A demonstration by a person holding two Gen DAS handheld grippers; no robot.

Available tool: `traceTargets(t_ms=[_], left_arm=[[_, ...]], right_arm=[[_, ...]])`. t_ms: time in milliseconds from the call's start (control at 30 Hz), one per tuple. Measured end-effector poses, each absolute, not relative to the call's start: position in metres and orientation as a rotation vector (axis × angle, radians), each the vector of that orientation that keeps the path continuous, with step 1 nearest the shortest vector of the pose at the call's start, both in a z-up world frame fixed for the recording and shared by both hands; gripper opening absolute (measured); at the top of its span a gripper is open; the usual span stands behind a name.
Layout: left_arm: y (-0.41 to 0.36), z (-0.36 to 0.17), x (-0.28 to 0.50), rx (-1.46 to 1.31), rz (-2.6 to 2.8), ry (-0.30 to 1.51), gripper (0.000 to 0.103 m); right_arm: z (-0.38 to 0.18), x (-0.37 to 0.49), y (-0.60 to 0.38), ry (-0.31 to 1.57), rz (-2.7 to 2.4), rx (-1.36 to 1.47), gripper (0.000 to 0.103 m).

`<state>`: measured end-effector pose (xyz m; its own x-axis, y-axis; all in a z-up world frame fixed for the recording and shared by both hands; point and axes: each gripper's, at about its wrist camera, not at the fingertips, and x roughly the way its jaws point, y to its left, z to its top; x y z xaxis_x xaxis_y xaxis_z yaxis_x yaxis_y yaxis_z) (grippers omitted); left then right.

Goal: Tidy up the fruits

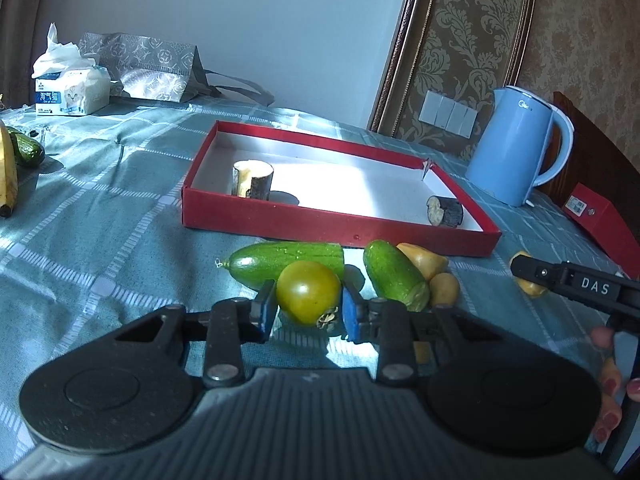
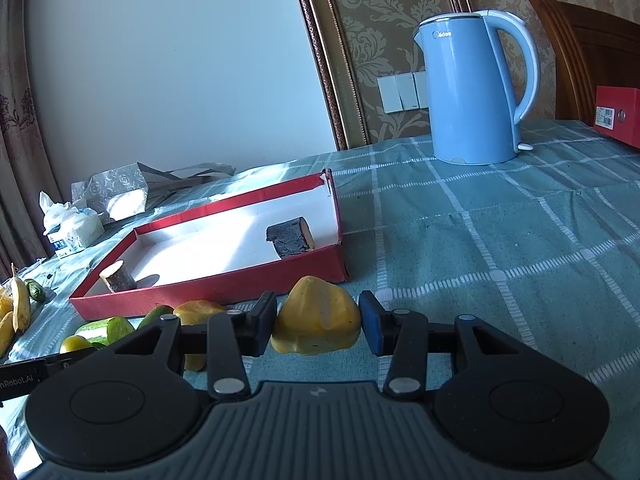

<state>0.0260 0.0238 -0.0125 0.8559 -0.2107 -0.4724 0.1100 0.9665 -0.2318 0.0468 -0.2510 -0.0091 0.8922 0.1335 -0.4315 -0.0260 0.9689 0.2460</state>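
- Tomato, yellow-green, sits between the jaws of our left gripper; pads at both flanks, but we cannot tell if they press or only bracket it.
- Right gripper: jaws spread around a yellow fruit; left pad looks to touch, a gap shows at the right pad. We judge it not yet gripped.
- Both fruits are on the worktop, just in front of the red tray, beside two cucumber pieces.
- Handling: tomato is smooth, round, thin-skinned; we judge it light and easily bruised, so grip across the middle, gently. Yellow fruit is lobed and glossy; flat sides are the safer hold.
- Tray holds two dark-barked cut stubs; what they are, we cannot say.
- Hidden: tomato's underside, contact at the pads; a banana is cut off at the left edge.
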Motion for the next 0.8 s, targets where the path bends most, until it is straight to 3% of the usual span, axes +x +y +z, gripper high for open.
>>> traceTargets(t_ms=[167, 800], left_arm=[[0.030, -0.006, 0.015, -0.234, -0.155, 0.439, 0.030], [0.031, -0.007, 0.014, -0.240, -0.147, 0.438, 0.030]], right_arm=[[-0.008, 0.047, -0.250, 0.473, 0.090, 0.239, 0.044], [0.023, 0.122, -0.172, 0.467, 0.167, 0.008, 0.044]])
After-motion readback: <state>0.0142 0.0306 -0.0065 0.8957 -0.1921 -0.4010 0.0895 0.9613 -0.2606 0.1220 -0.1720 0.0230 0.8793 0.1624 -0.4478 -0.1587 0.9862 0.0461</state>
